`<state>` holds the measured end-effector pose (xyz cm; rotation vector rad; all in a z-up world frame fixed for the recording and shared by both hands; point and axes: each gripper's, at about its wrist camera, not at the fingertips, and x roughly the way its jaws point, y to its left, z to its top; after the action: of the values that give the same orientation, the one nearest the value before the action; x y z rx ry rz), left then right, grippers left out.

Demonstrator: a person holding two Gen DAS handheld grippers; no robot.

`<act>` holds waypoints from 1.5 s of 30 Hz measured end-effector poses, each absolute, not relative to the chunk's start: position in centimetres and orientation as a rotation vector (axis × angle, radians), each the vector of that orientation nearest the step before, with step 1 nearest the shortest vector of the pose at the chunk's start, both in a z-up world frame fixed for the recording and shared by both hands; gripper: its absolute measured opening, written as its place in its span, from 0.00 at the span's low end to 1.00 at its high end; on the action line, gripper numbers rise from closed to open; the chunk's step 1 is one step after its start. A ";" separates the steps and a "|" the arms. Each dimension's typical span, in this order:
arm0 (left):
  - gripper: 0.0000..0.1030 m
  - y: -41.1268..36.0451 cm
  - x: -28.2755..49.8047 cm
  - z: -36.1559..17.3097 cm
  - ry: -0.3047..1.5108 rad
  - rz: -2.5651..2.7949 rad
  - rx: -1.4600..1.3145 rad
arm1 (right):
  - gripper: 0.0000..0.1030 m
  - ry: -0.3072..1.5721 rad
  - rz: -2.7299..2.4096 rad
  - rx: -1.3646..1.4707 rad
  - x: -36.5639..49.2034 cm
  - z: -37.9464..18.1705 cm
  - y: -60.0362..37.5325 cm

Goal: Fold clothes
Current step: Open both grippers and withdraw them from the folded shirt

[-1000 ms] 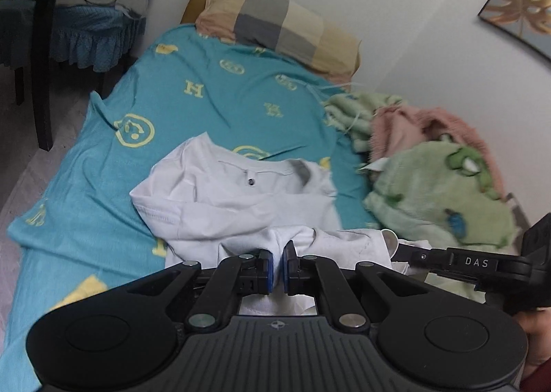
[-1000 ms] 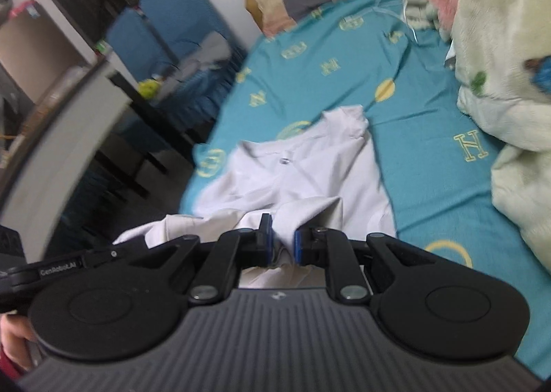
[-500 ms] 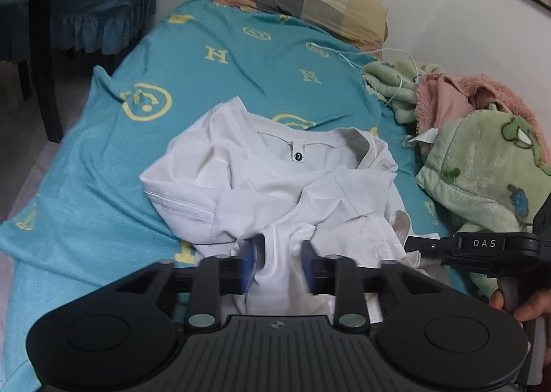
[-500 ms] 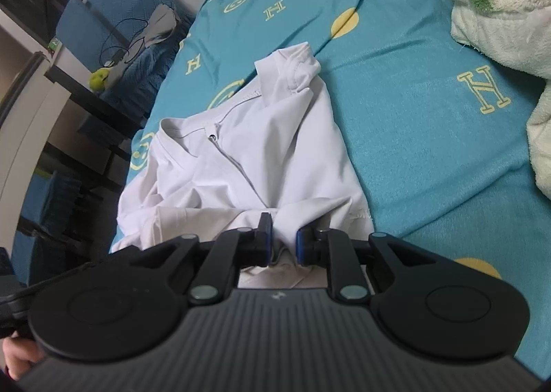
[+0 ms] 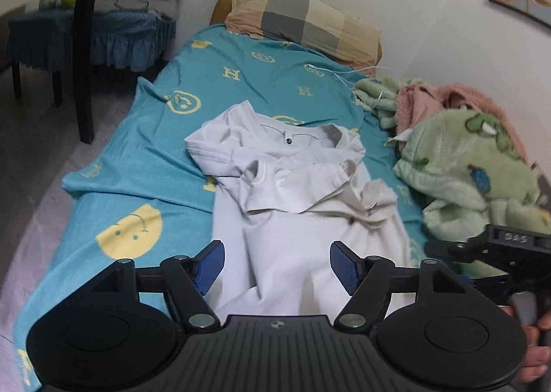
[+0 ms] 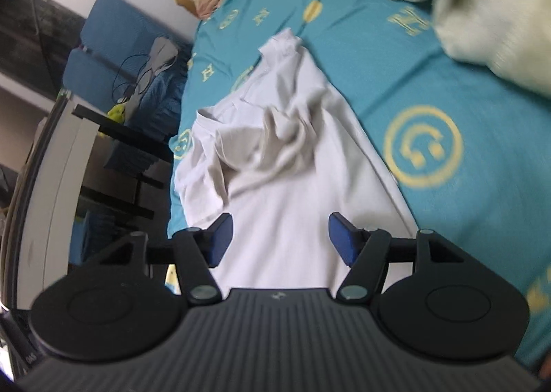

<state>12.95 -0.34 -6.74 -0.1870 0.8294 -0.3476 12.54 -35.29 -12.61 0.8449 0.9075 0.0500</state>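
A white T-shirt [image 5: 296, 192] lies crumpled on the teal bed sheet [image 5: 144, 157], collar toward the pillow, its lower part rumpled and bunched across the middle. My left gripper [image 5: 277, 266] is open and empty, just above the shirt's near hem. My right gripper [image 6: 277, 238] is open and empty over the same near end of the shirt [image 6: 282, 164]. The right gripper's body [image 5: 496, 247] shows at the right edge of the left wrist view.
A checked pillow [image 5: 303, 20] lies at the bed's head. Green and pink fleece blankets [image 5: 465, 157] are piled along the wall side, also in the right wrist view [image 6: 482, 13]. A blue covered chair [image 5: 103, 30] and dark table leg [image 5: 84, 64] stand left of the bed.
Both grippers were shut on the shirt's hem and have opened and let it go. The shirt has dropped onto the bed with a bunched fold across its middle.
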 end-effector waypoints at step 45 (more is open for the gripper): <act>0.79 3.5 10.6 -10.0 0.998 -0.279 -0.551 | 0.63 0.932 -0.106 1.064 9.1 -16.2 -36.6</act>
<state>10.60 3.51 -9.95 -0.5513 0.9982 -0.2785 9.08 -36.58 -16.16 1.0637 0.9322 -0.1056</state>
